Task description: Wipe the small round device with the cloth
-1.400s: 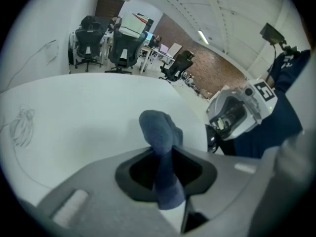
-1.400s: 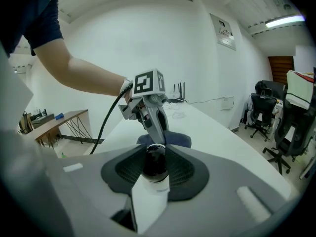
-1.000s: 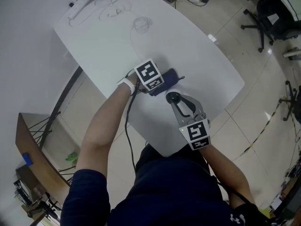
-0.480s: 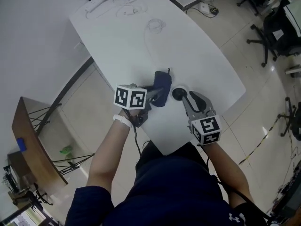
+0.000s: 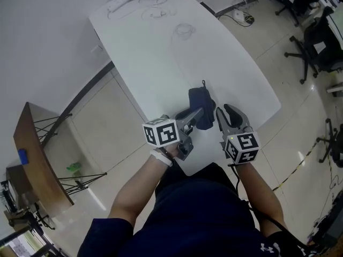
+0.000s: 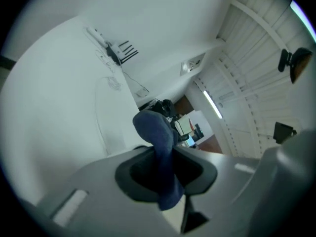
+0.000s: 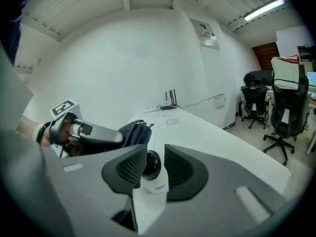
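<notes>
The small round device (image 7: 152, 164), a black dome on a white base, sits between my right gripper's (image 7: 150, 171) pads, which touch it on both sides. These jaws have just been closing on it. In the head view the right gripper (image 5: 228, 114) is over the white table's (image 5: 161, 52) near end, and the device is hidden there. My left gripper (image 5: 196, 116) is shut on a dark blue cloth (image 5: 202, 101), held up just left of the right jaws. In the left gripper view the cloth (image 6: 155, 132) hangs bunched through the gripper (image 6: 163, 168).
Loose cables and a white power strip (image 5: 128, 1) lie at the table's far end. Office chairs (image 5: 316, 42) stand on the tiled floor to the right, a wooden shelf (image 5: 32, 154) to the left. The table's near edge lies just under both grippers.
My left gripper has lifted the cloth off the table, rolled over, and now holds it beside the right jaws. The right gripper has stayed around the device, close to the table's near edge.
</notes>
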{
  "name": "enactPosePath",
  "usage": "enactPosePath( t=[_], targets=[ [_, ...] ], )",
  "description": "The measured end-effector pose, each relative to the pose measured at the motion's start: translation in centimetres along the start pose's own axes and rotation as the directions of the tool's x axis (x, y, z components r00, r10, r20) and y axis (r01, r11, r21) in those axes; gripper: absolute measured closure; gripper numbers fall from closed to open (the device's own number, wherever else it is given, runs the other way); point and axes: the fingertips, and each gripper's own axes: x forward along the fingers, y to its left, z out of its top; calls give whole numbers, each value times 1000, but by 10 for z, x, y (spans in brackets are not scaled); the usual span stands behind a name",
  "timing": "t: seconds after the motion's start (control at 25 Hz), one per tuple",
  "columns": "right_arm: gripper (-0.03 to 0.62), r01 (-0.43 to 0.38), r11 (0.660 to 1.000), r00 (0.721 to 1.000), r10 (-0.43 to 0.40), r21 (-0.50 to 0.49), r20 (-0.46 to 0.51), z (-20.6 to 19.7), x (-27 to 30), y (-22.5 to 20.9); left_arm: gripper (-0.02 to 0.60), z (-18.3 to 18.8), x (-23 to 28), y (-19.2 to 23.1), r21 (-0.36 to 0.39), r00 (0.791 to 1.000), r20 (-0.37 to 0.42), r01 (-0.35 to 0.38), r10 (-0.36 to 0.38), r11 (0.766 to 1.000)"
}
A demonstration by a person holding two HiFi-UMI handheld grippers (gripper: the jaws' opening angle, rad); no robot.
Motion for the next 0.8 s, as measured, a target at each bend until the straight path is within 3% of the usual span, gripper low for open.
enactPosePath(
  t=[0.44, 0.8],
  targets=[
    [480, -12, 1000, 1000, 12, 7, -23, -8, 8, -4, 502, -33, -3, 50, -75, 994, 54, -87, 91, 993],
    [482, -15, 1000, 999, 15, 12, -43, -13, 17, -5, 502, -47, -1, 85, -92, 989, 9, -149, 150, 985]
  ],
)
